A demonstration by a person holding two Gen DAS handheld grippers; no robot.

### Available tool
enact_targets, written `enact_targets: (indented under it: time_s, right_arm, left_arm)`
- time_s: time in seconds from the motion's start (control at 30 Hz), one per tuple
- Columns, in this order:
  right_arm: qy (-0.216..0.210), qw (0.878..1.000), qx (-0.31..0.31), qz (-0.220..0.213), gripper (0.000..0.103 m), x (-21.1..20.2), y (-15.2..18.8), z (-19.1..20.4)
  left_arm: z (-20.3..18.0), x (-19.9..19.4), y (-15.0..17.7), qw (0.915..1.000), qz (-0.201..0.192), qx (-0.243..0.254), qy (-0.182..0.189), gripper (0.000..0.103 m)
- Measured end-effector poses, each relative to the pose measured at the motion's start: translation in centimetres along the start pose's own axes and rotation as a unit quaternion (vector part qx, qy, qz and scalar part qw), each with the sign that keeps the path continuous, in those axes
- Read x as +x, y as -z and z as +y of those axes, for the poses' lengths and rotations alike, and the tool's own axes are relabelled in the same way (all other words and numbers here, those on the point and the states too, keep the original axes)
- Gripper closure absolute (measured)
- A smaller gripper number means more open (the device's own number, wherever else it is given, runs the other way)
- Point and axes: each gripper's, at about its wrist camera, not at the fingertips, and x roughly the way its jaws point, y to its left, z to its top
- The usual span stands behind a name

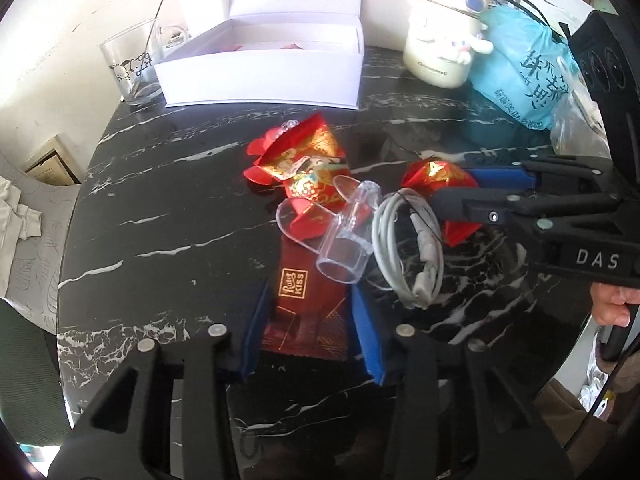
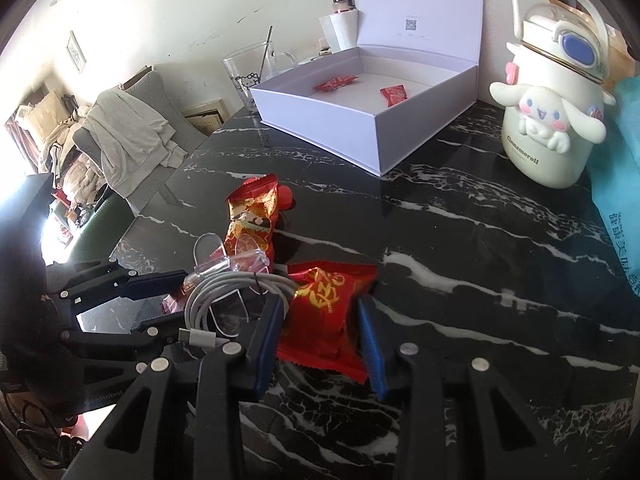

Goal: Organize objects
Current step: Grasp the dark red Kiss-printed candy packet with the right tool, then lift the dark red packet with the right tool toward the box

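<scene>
Two red packets already lie in the open white box (image 2: 372, 120) at the back of the table (image 2: 480, 248); the rest of the clutter is still out in the middle. The left gripper (image 1: 308, 320) has its blue pads against both edges of a dark red sachet (image 1: 308, 304) lying flat on the table, so it appears clenched on it, not yet lifted. The right gripper (image 2: 318, 336) is likewise closed on a red snack packet (image 2: 328, 312), which still rests on the table. Between them lie a coiled white cable (image 1: 408, 248) and a clear plastic piece (image 1: 344, 236), touching the sachet's far end. Further back sits a small heap of red wrappers (image 1: 304, 160). By this reading the sorting is early: two pieces boxed, two in hand, several left.
</scene>
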Motion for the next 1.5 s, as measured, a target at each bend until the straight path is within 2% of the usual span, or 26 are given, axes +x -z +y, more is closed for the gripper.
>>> enact_targets:
  time_s: [0.13, 0.4, 0.77, 1.13, 1.5]
  right_arm:
    - [0.001, 1.0, 0.001, -0.004, 0.07, -0.6, 0.5, -0.2]
    - [0.0, 1.0, -0.007, -0.015, 0.07, -1.8, 1.0, -0.1]
    - [-0.004, 0.999, -0.016, -0.038, 0.071, -4.2, 1.3, 1.0]
    - [0.006, 0.997, -0.043, -0.058, 0.071, -6.9, 0.0, 2.4]
    - [0.001, 0.995, -0.062, -0.073, 0.072, -7.9, -2.8, 2.9]
  left_arm:
    - [-0.1, -0.1, 0.0, 1.0, 0.005, 0.001, 0.001, 0.071]
    - [0.2, -1.2, 0.8, 0.9998, 0.009, -0.016, 0.004, 0.071]
    - [1.1, -3.9, 1.1, 0.9989, -0.016, -0.041, -0.014, 0.071]
    - [1.7, -6.2, -0.5, 0.9964, -0.033, -0.068, -0.038, 0.071]
    - [2.7, -7.6, -3.3, 0.9943, -0.051, -0.075, -0.056, 0.071]
